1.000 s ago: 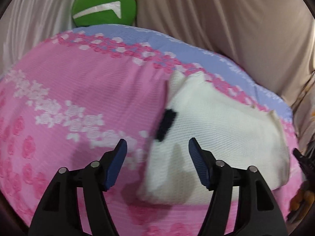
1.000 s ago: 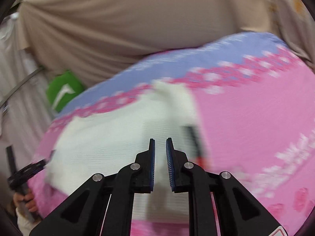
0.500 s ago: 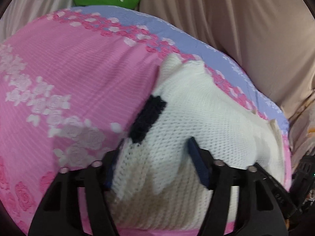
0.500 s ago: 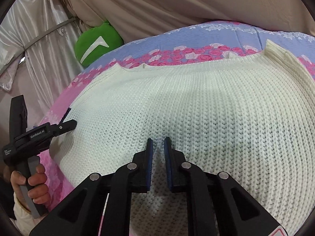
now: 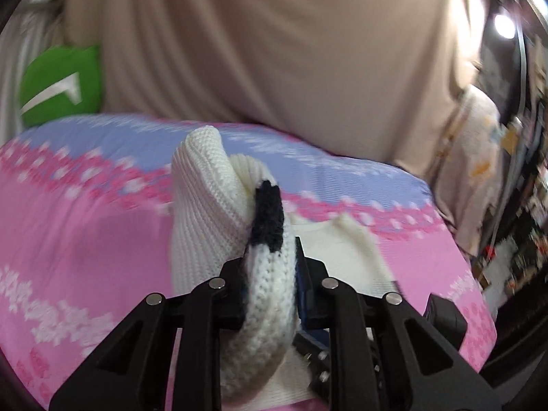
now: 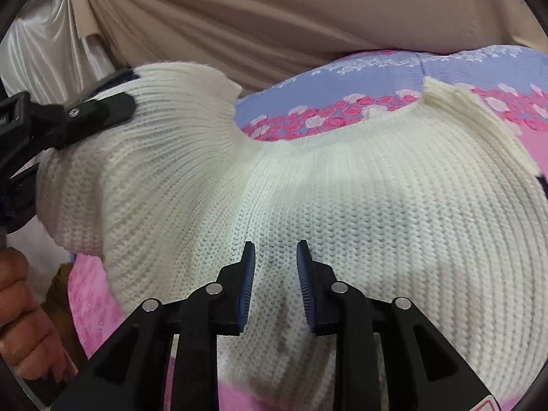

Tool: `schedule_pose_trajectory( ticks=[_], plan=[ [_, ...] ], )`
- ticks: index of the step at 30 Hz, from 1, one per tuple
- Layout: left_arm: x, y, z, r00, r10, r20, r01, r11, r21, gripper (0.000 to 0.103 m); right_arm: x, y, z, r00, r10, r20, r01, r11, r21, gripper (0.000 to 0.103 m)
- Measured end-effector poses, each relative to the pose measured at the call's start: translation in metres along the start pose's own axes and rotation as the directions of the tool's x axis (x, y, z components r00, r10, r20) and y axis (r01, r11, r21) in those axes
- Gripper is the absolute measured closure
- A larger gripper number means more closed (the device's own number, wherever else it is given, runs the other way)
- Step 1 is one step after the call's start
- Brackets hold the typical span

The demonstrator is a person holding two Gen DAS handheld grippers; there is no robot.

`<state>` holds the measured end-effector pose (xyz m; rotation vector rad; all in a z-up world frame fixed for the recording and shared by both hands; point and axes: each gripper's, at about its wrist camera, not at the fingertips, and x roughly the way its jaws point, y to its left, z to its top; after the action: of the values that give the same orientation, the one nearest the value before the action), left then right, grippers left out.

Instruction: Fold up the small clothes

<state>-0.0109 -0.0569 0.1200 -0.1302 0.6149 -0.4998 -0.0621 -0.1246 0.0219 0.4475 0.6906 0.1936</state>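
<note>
A white knit sweater (image 5: 205,212) lies on a pink flowered bed cover (image 5: 85,239). My left gripper (image 5: 270,274) is closing on its edge beside a black patch (image 5: 269,215). The knit is pinched between the pads and raised off the bed. In the right wrist view that lifted flap (image 6: 154,157) hangs from the left gripper (image 6: 99,109), held by a hand (image 6: 20,308). My right gripper (image 6: 275,267) hovers low over the flat body of the sweater (image 6: 376,205). Its jaws are opening a little, with nothing between them.
A green cushion (image 5: 58,85) leans at the bed's far left against a beige curtain (image 5: 274,51). Cluttered shelves and cloth (image 5: 507,188) stand past the bed's right edge. A blue band (image 6: 445,68) runs along the cover's far side.
The left gripper has shut on the sweater's edge and carried it up and across, so a flap now stands raised. The right gripper has sunk closer to the knit and its jaws have parted.
</note>
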Motion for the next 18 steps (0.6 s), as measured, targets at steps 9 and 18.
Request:
schedule_pose_trajectory(
  ticks=[9, 18],
  plan=[
    [0.128, -0.127, -0.073, 0.953, -0.076, -0.292, 0.126, 0.979, 0.158, 0.089, -0.103, -0.084, -0.032, 0.967, -0.251, 0.04, 0.244, 0.962, 0.125, 0.071],
    [0.025, -0.102, -0.059, 0.982, -0.143, -0.124, 0.162, 0.973, 0.166, 0.043, -0.145, -0.096, 0.008, 0.964, -0.219, 0.148, 0.203, 0.972, 0.115, 0.043]
  ],
)
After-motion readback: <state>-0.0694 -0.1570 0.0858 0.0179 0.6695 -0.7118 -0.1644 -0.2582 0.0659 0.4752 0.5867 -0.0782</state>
